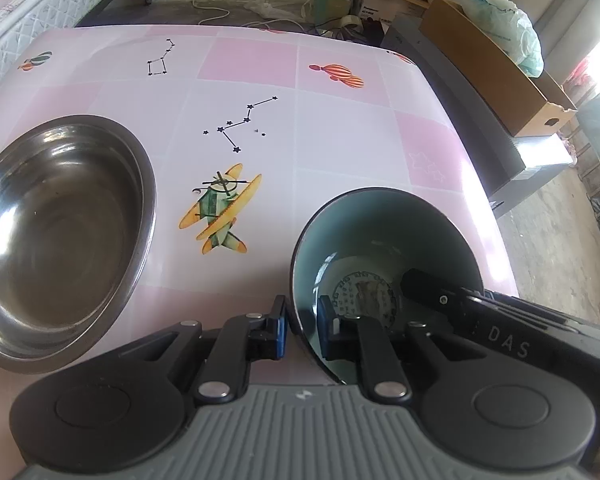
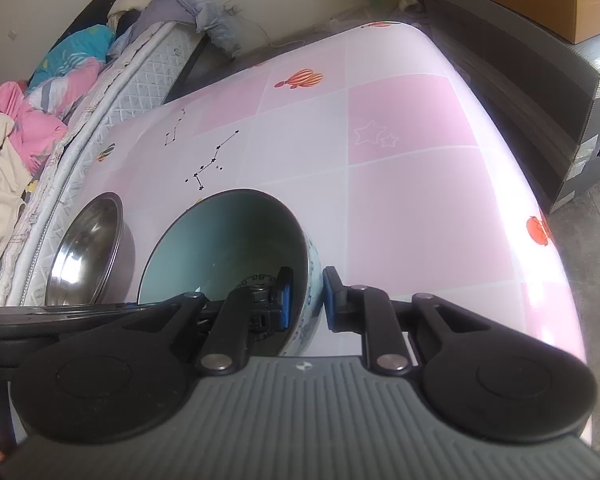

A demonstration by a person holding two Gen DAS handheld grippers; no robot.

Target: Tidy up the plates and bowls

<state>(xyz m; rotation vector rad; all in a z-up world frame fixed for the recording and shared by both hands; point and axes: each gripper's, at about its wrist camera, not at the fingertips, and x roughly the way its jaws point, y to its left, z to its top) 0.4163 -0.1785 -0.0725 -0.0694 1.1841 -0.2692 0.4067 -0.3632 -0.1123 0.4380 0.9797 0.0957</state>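
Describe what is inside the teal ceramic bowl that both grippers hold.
Inside the teal ceramic bowl are a round printed pattern on its bottom, one finger of the left gripper and one finger of the right gripper. Those fingers cover part of the pattern.

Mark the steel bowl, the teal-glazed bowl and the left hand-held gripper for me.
steel bowl (image 1: 56,240), left wrist view, on its inner base.
teal-glazed bowl (image 1: 380,232), left wrist view, on the far inner wall.
left hand-held gripper (image 1: 302,330), left wrist view, midway between fingertips, astride the bowl's rim.
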